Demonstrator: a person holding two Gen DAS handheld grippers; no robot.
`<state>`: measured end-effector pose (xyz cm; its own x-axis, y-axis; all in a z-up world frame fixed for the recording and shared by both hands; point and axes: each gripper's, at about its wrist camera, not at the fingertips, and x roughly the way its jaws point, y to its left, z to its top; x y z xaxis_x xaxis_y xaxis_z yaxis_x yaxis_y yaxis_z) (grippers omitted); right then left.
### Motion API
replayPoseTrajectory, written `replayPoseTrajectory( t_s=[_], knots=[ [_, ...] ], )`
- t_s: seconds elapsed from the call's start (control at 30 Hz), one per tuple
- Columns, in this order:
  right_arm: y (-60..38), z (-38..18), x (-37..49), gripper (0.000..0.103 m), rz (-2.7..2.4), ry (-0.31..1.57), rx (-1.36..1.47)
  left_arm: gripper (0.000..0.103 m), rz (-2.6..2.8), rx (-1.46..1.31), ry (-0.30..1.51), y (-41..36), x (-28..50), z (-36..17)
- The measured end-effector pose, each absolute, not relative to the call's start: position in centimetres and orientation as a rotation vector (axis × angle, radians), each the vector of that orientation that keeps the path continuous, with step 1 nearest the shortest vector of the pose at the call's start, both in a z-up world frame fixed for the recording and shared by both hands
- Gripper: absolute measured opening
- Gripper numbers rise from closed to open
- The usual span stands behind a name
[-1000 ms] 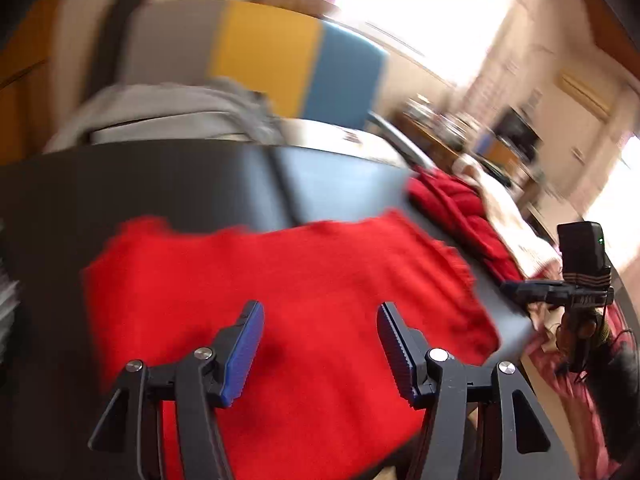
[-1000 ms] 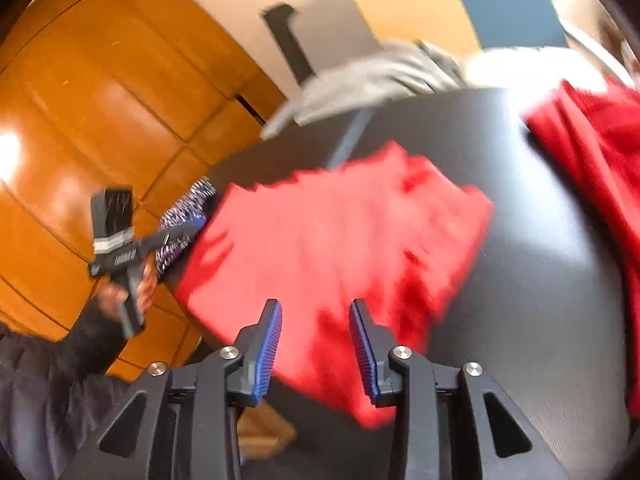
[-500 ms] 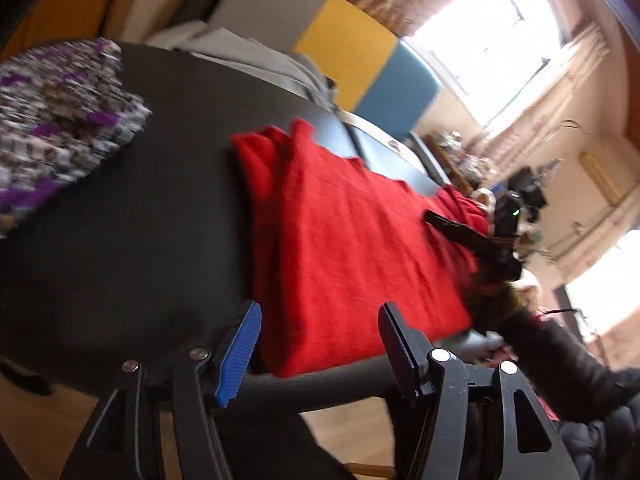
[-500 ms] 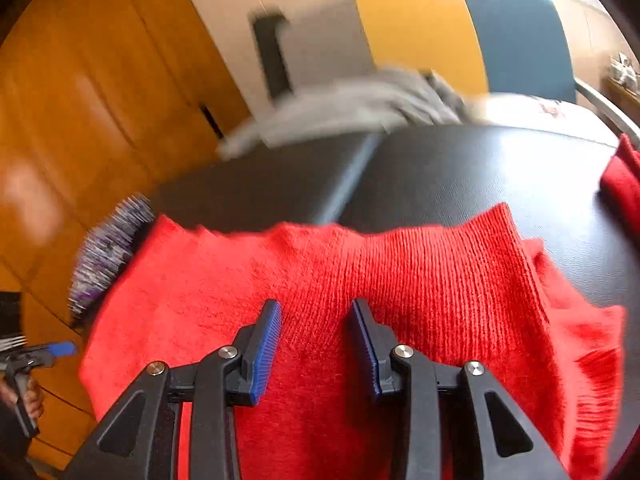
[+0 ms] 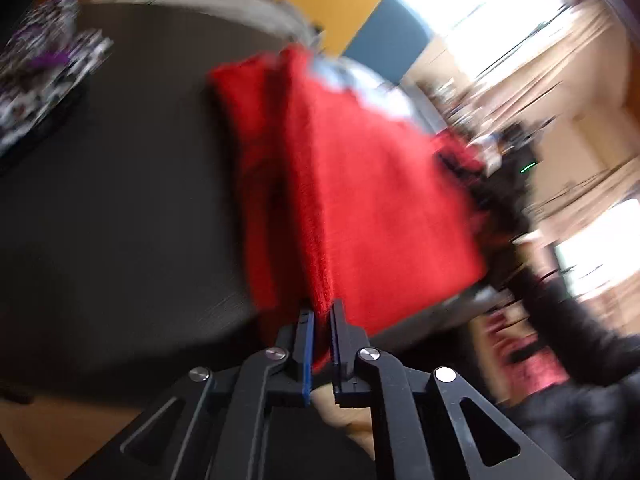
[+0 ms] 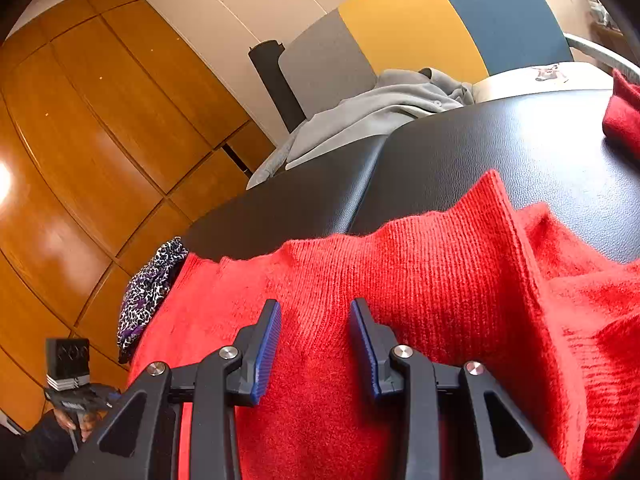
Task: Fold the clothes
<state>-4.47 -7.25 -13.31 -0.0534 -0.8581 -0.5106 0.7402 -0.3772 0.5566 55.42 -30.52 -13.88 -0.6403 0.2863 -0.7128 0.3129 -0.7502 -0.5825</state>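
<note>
A red knitted sweater [image 5: 380, 200] lies folded on the black padded table [image 5: 120, 200]. At the table's near edge, my left gripper [image 5: 321, 310] is closing its jaws, and the pads pinch the sweater's near fold between them. The left wrist view is blurred. In the right wrist view the same red sweater [image 6: 420, 272] fills the foreground. My right gripper [image 6: 315, 308] hovers low over it, open, with the knit beneath the fingers and nothing pinched. The left gripper [image 6: 68, 380] shows small at the lower left, in a hand.
A black-white-purple patterned garment [image 6: 152, 284] lies at the table's left end. A grey garment [image 6: 380, 108] is heaped at the far edge before a grey, yellow and blue panel. Another red garment [image 6: 624, 116] sits far right. Wooden cupboard doors [image 6: 100, 140] stand on the left.
My left gripper dropped to the sweater's near edge and its jaws went from wide apart to pinched on the fold. The right gripper came down over the sweater, its jaws unchanged.
</note>
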Motion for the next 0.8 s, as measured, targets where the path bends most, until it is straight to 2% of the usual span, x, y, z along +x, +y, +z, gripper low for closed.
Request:
replayPoseTrajectory(
  t_s=[0.1,0.2,0.37,0.4,0.47,0.53,0.6,0.7,0.8],
  knots=[
    [-7.2,-13.3,-4.5,0.036,-1.689,-0.176,0.964,0.006,-2.566,1.254,1.181,-31.2,56.9,-14.0],
    [-7.3,-13.4,-4.6,0.036,-1.677,-0.183,0.966,0.006,-2.567,1.284,1.133,-30.0,56.7,-13.9],
    [-7.3,-13.3,-4.7,0.036,-1.680,-0.181,0.964,0.010,-2.600,1.163,1.182,-31.4,56.6,-11.3],
    [-7.3,-13.3,-4.7,0.036,-1.682,-0.179,0.963,0.012,-2.606,1.137,1.192,-31.7,56.5,-10.8],
    [-7.4,-13.3,-4.6,0.036,-1.686,-0.175,0.961,0.033,-2.605,1.073,1.152,-33.0,55.5,-9.6],
    [-7.4,-13.3,-4.6,0.036,-1.687,-0.175,0.960,0.042,-2.590,1.057,1.121,-34.3,53.4,-9.2],
    [-7.3,-13.3,-4.7,0.036,-1.686,-0.177,0.959,0.042,-2.567,1.073,1.118,-35.4,51.3,-9.1],
    [-7.3,-13.3,-4.8,0.036,-1.681,-0.184,0.959,0.048,-2.560,1.108,1.094,-36.2,48.1,-9.2],
    [-7.2,-13.4,-5.0,0.036,-1.668,-0.204,0.962,0.046,-2.545,1.151,1.055,-36.4,45.3,-9.6]
  ],
)
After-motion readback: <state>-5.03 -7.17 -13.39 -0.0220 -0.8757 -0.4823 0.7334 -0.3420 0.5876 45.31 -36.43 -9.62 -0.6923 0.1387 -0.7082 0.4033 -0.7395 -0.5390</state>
